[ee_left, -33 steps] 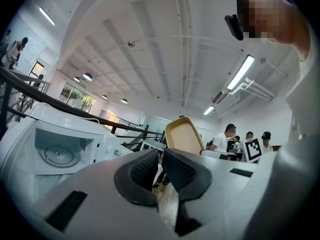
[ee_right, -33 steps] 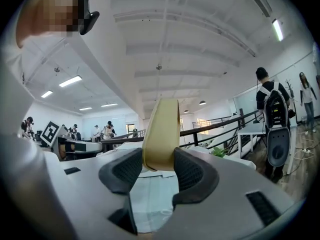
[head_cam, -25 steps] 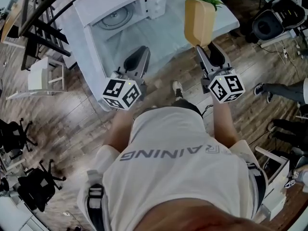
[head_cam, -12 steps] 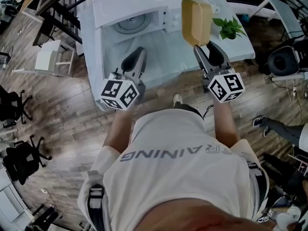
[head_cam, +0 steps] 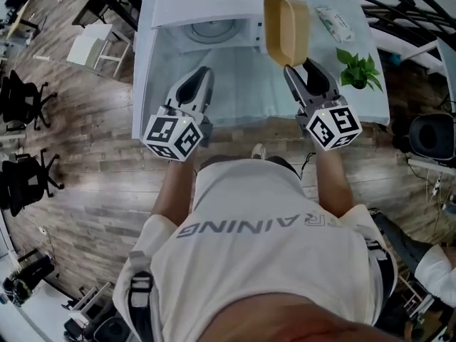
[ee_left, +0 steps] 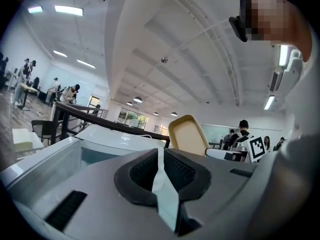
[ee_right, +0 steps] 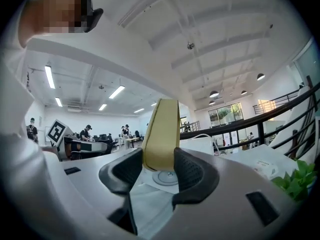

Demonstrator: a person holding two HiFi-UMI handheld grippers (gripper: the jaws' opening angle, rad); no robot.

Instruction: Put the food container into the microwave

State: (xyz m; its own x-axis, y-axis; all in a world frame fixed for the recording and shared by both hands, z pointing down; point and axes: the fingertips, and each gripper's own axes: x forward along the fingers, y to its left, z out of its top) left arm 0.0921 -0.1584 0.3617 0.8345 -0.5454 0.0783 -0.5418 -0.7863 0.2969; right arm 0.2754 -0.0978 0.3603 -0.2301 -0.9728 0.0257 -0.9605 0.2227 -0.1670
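Grey and empty, the left gripper (head_cam: 202, 75) hovers over the pale tabletop (head_cam: 242, 98) with its fingers (ee_left: 186, 170) drawn together on nothing, pointing toward the left part of the microwave (head_cam: 206, 2). The microwave stands open toward the person, its round turntable (head_cam: 214, 28) showing inside the cavity. Just right of that opening hangs the tan food container (head_cam: 286, 23), lifted clear of the tabletop and turned on edge, its long axis running straight away from the right gripper (head_cam: 299, 68), whose fingers are clamped on its near rim. So the cavity lies ahead and to the left of the container, and the right gripper is the nearer one and already carries the load. The coming move probably calls for a shift leftward and forward, with the container levelled before it enters. Farther right lie a packet (head_cam: 333, 23) and a small green plant (head_cam: 360, 70), apart from the path.
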